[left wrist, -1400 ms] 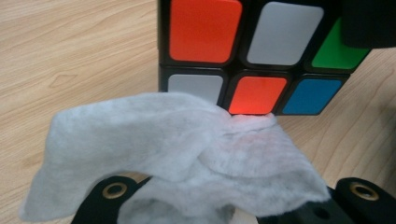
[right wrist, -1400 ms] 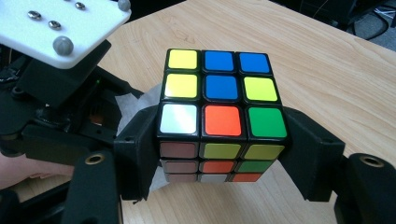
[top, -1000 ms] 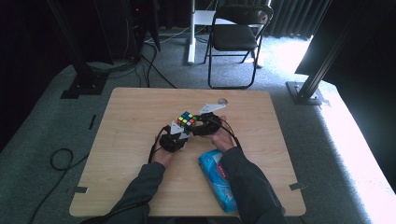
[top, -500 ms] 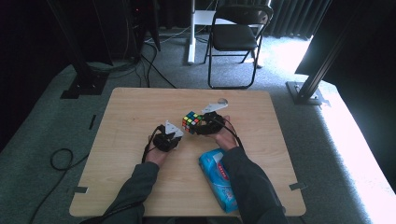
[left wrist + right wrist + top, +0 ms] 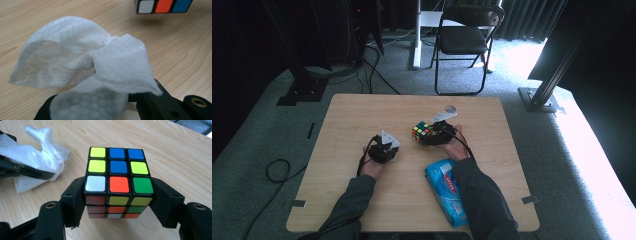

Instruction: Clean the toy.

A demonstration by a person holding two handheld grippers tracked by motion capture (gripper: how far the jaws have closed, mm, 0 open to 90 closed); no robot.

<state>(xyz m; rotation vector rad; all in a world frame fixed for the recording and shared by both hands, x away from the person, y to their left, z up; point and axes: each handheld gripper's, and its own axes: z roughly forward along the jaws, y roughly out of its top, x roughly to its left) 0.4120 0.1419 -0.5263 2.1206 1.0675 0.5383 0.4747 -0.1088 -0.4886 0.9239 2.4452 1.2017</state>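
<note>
Claw states: your right claw point(image 5: 119, 202) grips the Rubik's cube point(image 5: 118, 178) by two opposite sides above the surface point(image 5: 362, 115). Your left claw point(image 5: 100, 105) clamps a white tissue point(image 5: 85, 57), well apart from the cube.

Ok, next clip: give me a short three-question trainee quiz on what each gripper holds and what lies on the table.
1. True or false: the right gripper is clamped on the multicoloured puzzle cube.
2. What does the left gripper hold? A) crumpled white paper tissue B) pen C) spoon
3. Fill in: the blue plastic wipes packet lies on the light wooden table beside the person's ____ forearm.

Key: 1 true; 2 A; 3 right.
</note>
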